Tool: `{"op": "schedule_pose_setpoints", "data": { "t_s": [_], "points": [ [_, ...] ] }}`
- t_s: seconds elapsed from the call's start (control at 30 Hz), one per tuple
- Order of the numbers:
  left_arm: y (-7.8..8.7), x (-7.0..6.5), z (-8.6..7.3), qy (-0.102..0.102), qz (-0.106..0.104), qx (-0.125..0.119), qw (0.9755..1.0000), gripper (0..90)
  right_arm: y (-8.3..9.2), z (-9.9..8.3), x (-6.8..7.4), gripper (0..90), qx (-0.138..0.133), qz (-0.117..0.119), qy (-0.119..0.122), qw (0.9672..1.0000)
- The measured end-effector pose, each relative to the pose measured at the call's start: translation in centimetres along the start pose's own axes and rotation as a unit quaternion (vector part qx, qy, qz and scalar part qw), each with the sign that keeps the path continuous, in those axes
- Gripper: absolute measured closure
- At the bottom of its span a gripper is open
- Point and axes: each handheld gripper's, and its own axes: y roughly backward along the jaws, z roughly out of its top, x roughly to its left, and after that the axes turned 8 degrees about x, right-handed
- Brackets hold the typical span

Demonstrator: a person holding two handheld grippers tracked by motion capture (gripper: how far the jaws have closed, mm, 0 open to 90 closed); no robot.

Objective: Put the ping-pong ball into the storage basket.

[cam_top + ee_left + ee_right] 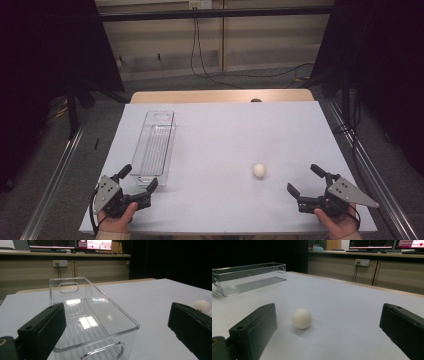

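A small white ball [259, 170] lies on the white table sheet [225, 135], right of centre. A long clear plastic bin [155, 145] stands empty on the left side, running front to back. My left gripper [139, 178] rests at the front left, open, its jaws just short of the bin's near end [100, 340]. At the front right my right gripper [305, 179] is open and points toward the ball [301, 318], which sits a little ahead of the jaws, nearer the left one. Nothing is between either pair of jaws.
The table's wooden far edge [220, 95] shows beyond the sheet. Metal rails [60, 170] run along both sides on the floor. Cables [200, 55] hang against the back wall. Monitors [70, 243] stand on a far counter. Open sheet lies between bin and ball.
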Motion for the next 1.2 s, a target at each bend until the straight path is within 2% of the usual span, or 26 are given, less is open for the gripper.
{"op": "schedule_pose_setpoints", "data": {
  "t_s": [0.43, 0.5, 0.6, 0.97, 1.17, 1.2],
  "points": [
    [-0.3, -0.5, 0.2, 0.003, -0.02, 0.0, 0.9998, 1.8, 0.0, 0.1, 0.0, 0.6, -0.003, 0.006, -0.002, 1.0],
    [-0.3, -0.7, 0.3, 0.006, -0.02, -0.002, 0.9998, 1.8, 0.0, 0.1, 0.0, 0.7, -0.003, 0.004, -0.002, 1.0],
    [-0.4, -0.9, 0.6, -0.003, -0.022, 0.0, 0.9997, 1.8, 0.1, 0.1, 0.0, 0.7, -0.002, 0.008, -0.002, 1.0],
    [-0.8, -1.7, 1.1, 0.004, -0.028, 0.0, 0.9996, 1.8, 0.2, 0.1, -0.1, 0.6, -0.009, 0.0, -0.011, 0.9999],
    [-1.0, -2.0, 1.3, 0.002, -0.034, 0.004, 0.9994, 1.8, 0.3, 0.2, -0.1, 0.7, -0.008, 0.008, 0.002, 0.9999],
    [-1.2, -2.2, 1.4, 0.001, -0.041, 0.006, 0.9991, 1.8, 0.3, 0.2, -0.1, 0.7, -0.009, 0.008, 0.002, 0.9999]
  ]
}}
